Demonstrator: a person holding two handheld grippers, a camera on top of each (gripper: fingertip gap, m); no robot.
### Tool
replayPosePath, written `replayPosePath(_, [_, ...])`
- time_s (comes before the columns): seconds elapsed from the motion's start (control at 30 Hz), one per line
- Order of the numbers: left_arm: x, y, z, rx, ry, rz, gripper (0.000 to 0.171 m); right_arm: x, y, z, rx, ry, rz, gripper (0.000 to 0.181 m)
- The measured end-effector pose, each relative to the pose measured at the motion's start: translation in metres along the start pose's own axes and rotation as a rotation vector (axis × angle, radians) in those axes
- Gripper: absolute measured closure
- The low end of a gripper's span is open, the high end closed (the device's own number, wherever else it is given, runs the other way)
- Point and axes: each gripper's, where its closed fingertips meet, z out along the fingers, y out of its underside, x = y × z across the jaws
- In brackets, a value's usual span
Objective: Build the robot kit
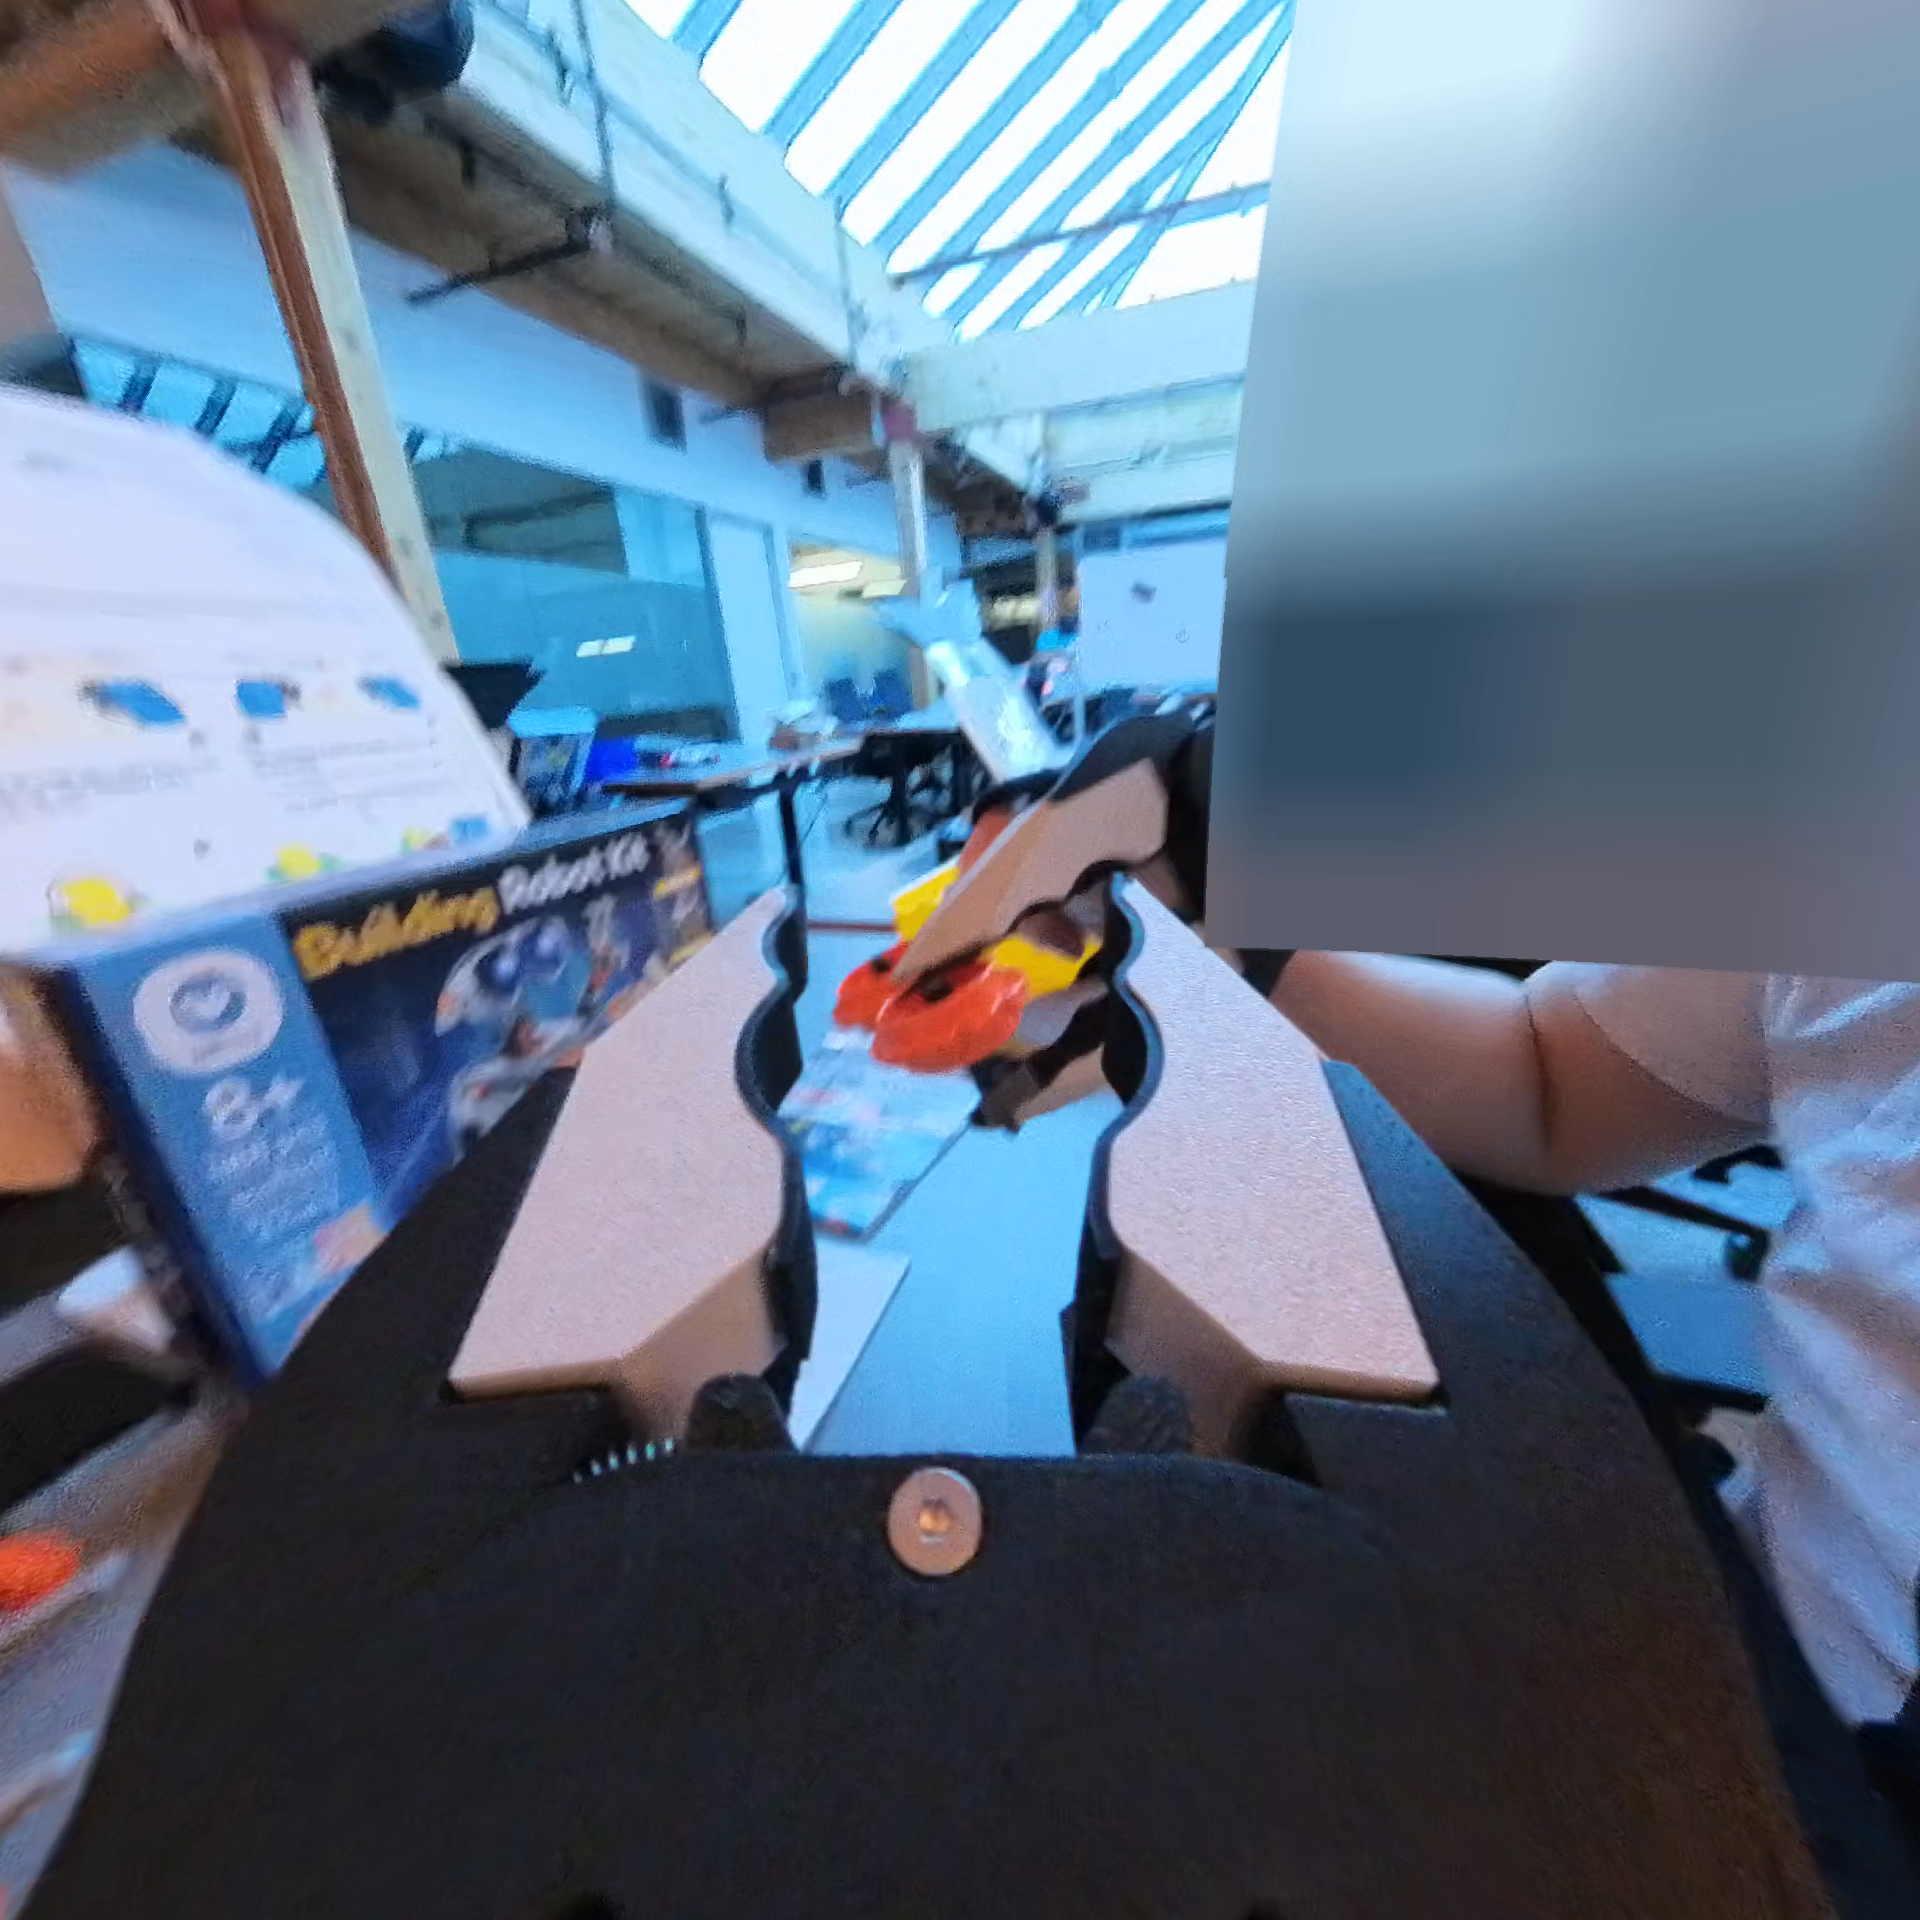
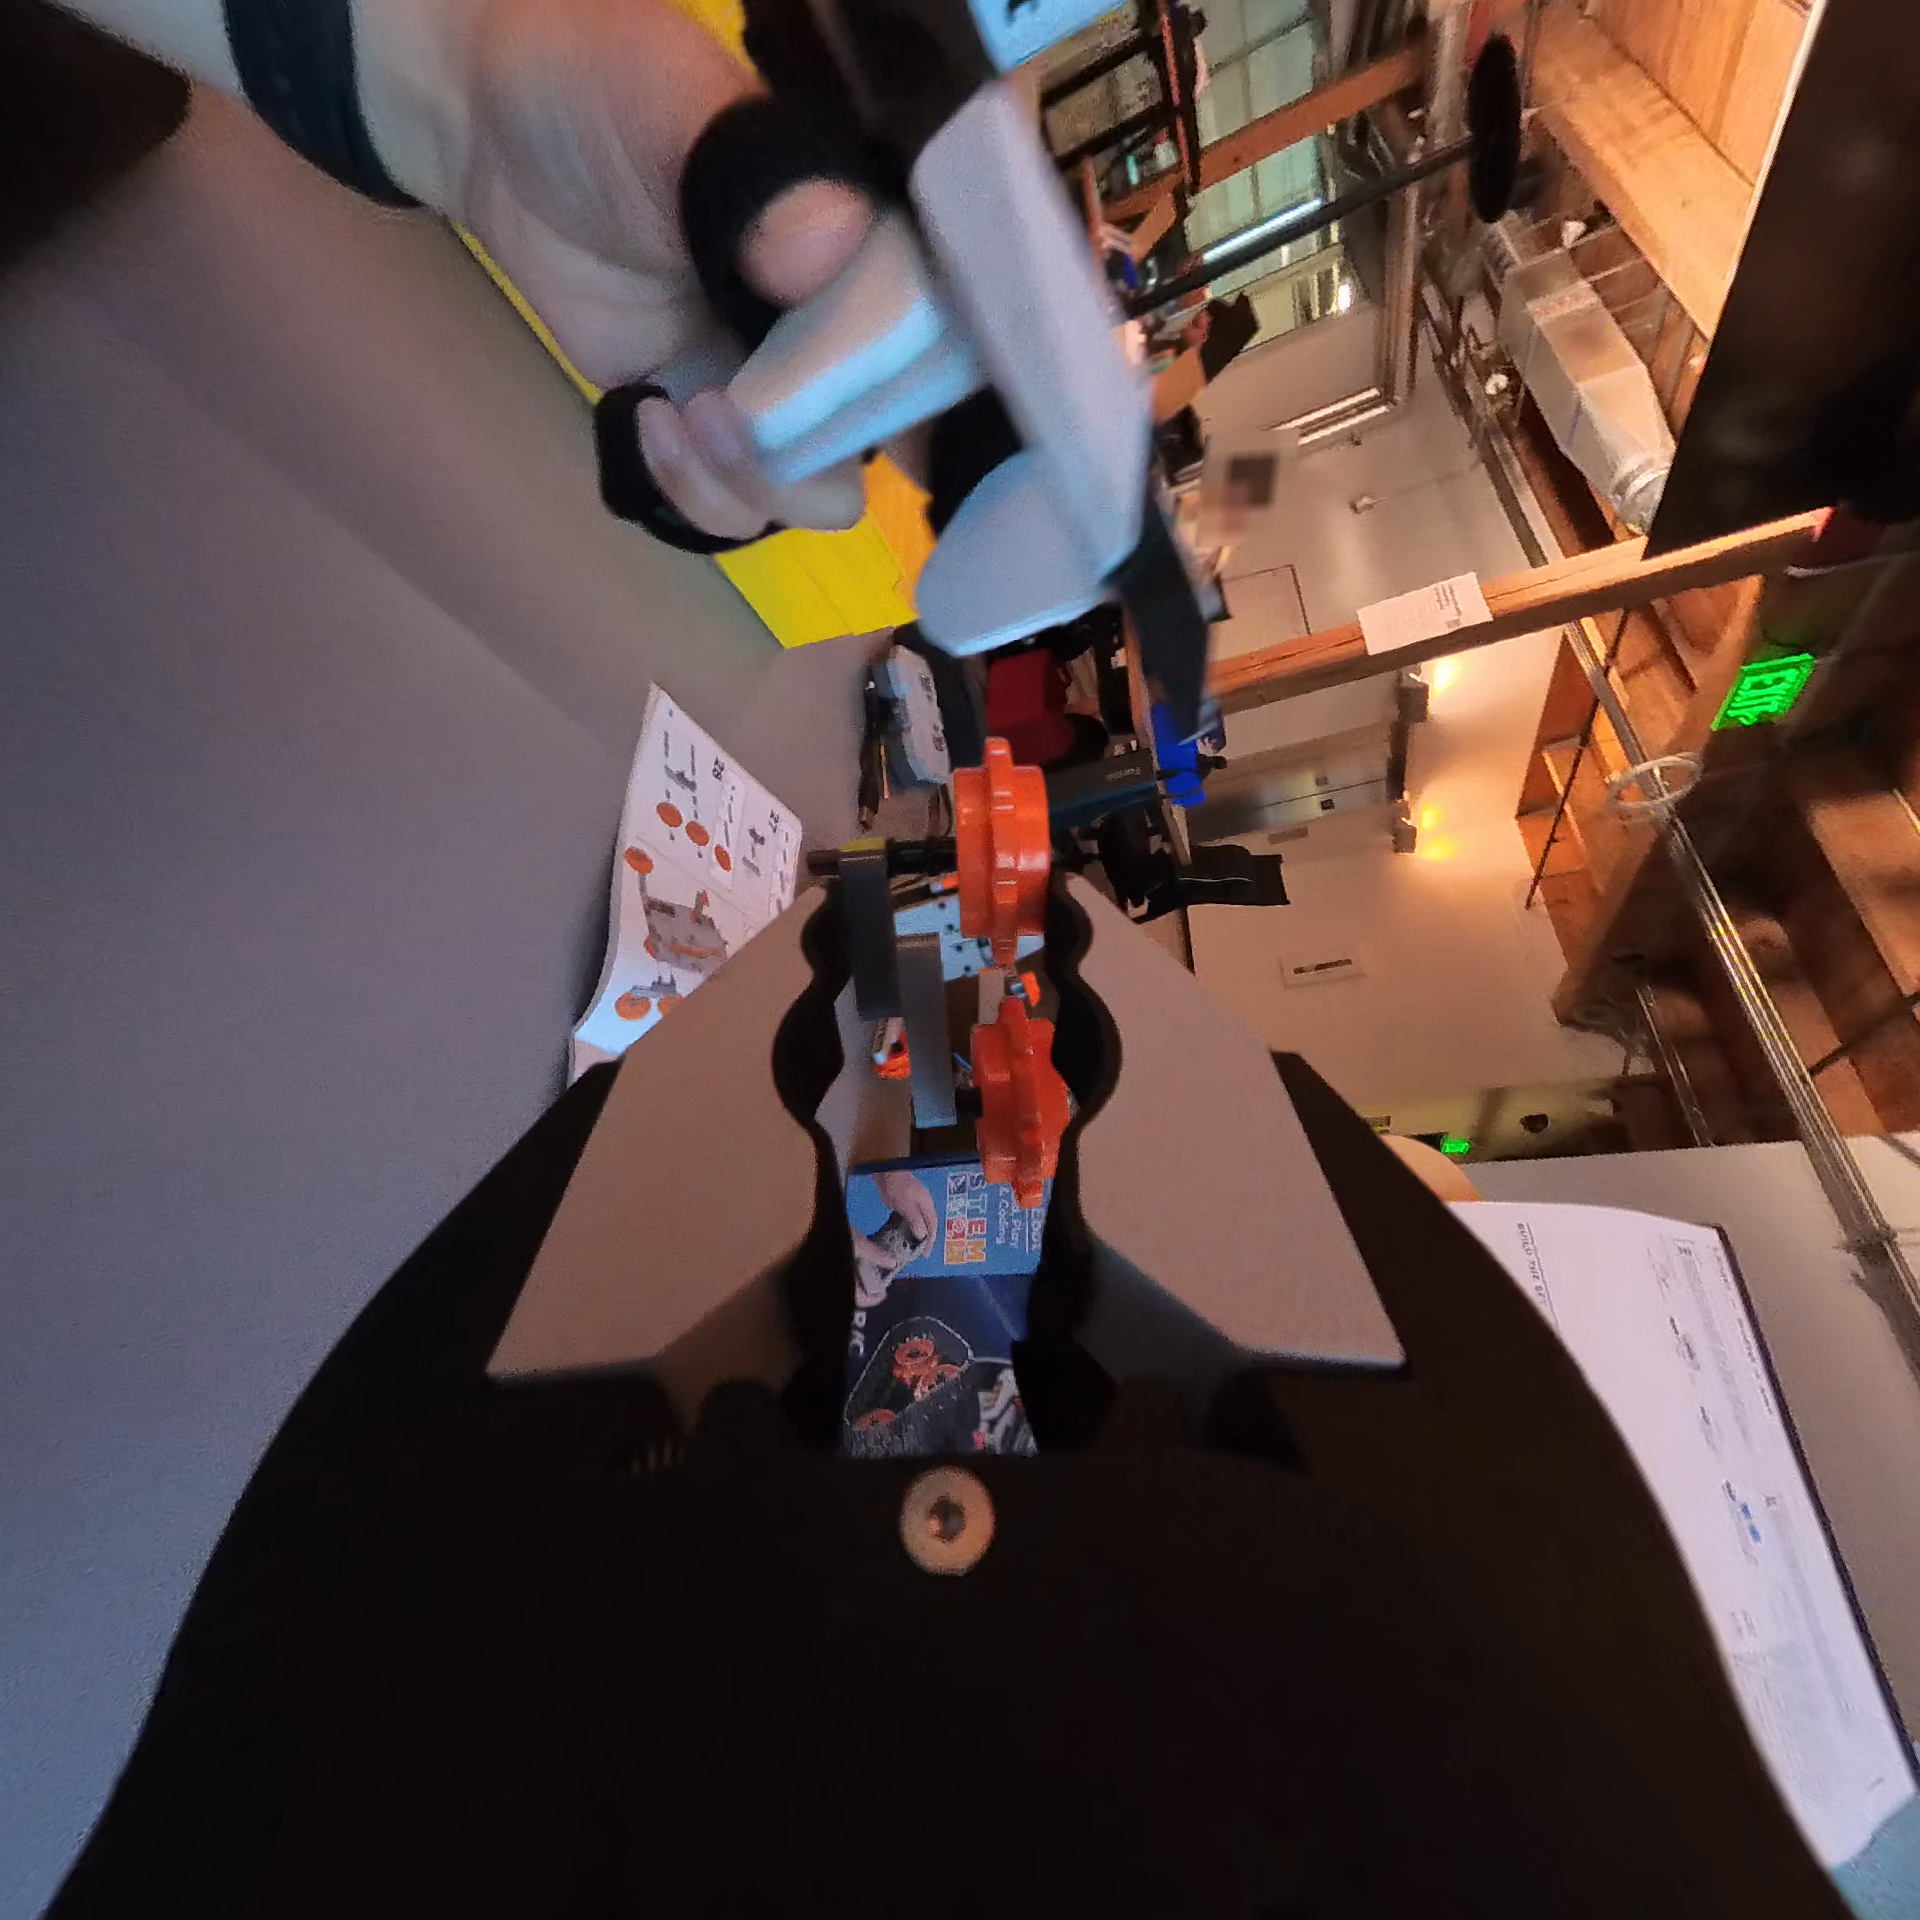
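Note:
My left gripper [image 1: 954, 899] is open and empty, raised above the grey table [image 1: 966, 1330]. Just beyond its fingertips, my right gripper [image 1: 951, 1039] is shut on a toy assembly [image 1: 940, 1023] with orange wheels and yellow parts. In the right wrist view, my right gripper [image 2: 945, 904] holds this assembly [image 2: 1003, 862] between its fingers: two orange toothed wheels [image 2: 1018, 1101] on a dark axle with grey beams [image 2: 894, 966]. A gloved hand [image 2: 727, 312] holds the other gripper's grey handle close above it.
A blue robot-kit box [image 1: 416, 1039] stands to the left, with a white instruction sheet [image 1: 208, 675] behind it. A person's arm [image 1: 1507, 1070] is on the right. An open instruction booklet [image 2: 696, 862], a blue box [image 2: 935, 1247] and a printed sheet [image 2: 1714, 1507] lie on the table [image 2: 260, 727]. The grippers' ends are close to 6 centimeters from one another.

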Motion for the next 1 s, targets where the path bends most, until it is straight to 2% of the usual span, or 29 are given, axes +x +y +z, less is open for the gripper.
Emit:
replayPosePath(0.03, [-0.007, 0.013, -0.001, -0.056, -0.037, 0.001, 0.115, 0.002, -0.001, 0.001, 0.011, 0.014, 0.020, 0.144])
replayPosePath(0.13, [0.001, 0.047, 0.003, -0.196, -0.008, -0.086, 0.124, 0.010, 0.006, 0.004, -0.028, 0.068, 0.035, 0.144])
replayPosePath(0.23, [-0.004, 0.064, 0.012, -0.212, -0.049, -0.172, 0.126, 0.003, 0.010, 0.011, -0.061, 0.054, 0.009, 0.144])
replayPosePath(0.33, [-0.010, 0.068, 0.017, -0.175, -0.070, -0.222, 0.158, -0.001, 0.014, 0.017, -0.102, 0.068, -0.040, 0.144])
replayPosePath(0.47, [-0.014, 0.071, 0.014, -0.160, -0.049, -0.274, 0.158, -0.004, 0.016, 0.022, -0.095, 0.068, -0.019, 0.141])
replayPosePath(0.53, [-0.018, 0.067, 0.010, -0.122, -0.034, -0.323, 0.159, 0.003, 0.011, 0.016, -0.052, 0.076, 0.003, 0.126])
replayPosePath(0.67, [-0.022, 0.054, -0.001, -0.011, 0.068, -0.538, 0.159, 0.025, 0.020, -0.009, 0.018, 0.050, 0.230, 0.115])
replayPosePath(0.8, [-0.023, 0.050, -0.004, 0.056, 0.164, -0.714, 0.159, 0.029, 0.023, -0.024, 0.158, -0.001, 0.393, 0.121])
replayPosePath(0.87, [-0.023, 0.052, -0.004, 0.061, 0.185, -0.739, 0.159, 0.021, 0.026, -0.021, 0.151, -0.034, 0.383, 0.120])
replayPosePath(1.0, [-0.013, 0.049, -0.002, 0.044, 0.225, -0.675, 0.159, 0.011, 0.033, -0.010, 0.081, -0.027, 0.272, 0.123])
